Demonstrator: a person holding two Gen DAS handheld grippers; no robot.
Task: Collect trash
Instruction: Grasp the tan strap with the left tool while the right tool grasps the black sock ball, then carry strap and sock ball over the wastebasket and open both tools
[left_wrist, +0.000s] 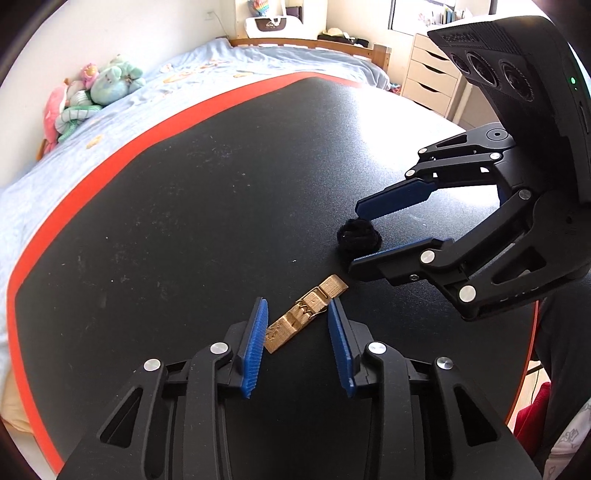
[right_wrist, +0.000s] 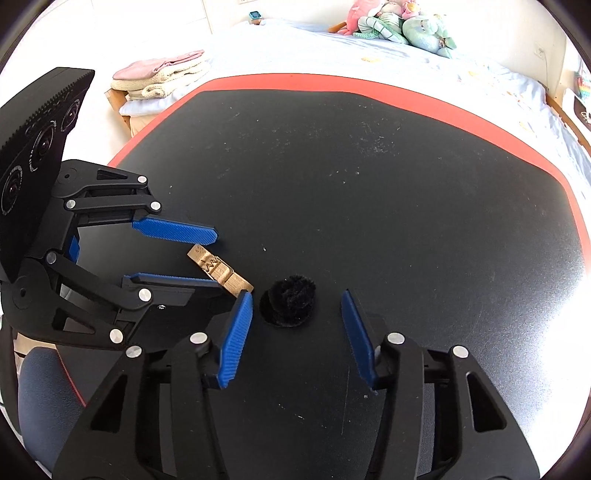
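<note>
Wooden, stiff and light, the tan spring clothespin (left_wrist: 304, 314) lay between the spread left gripper (left_wrist: 297, 325) fingers, best pinched across its flat sides. Just beside the clothespin, the soft black fuzzy pompom (right_wrist: 290, 304) sat within the right gripper (right_wrist: 297, 314), also spread, and looked squashable anywhere.

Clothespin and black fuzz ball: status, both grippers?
Left gripper open, straddling clothespin. Right gripper open around fuzz ball. Both items flat on table. Nothing in the way.

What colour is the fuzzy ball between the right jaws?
Black fuzzy ball, clearest in the right wrist view.

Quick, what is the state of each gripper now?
Left gripper: open, around the wooden clothespin, holding nothing.
Right gripper: open, around the black fuzzy ball, holding nothing.
</note>
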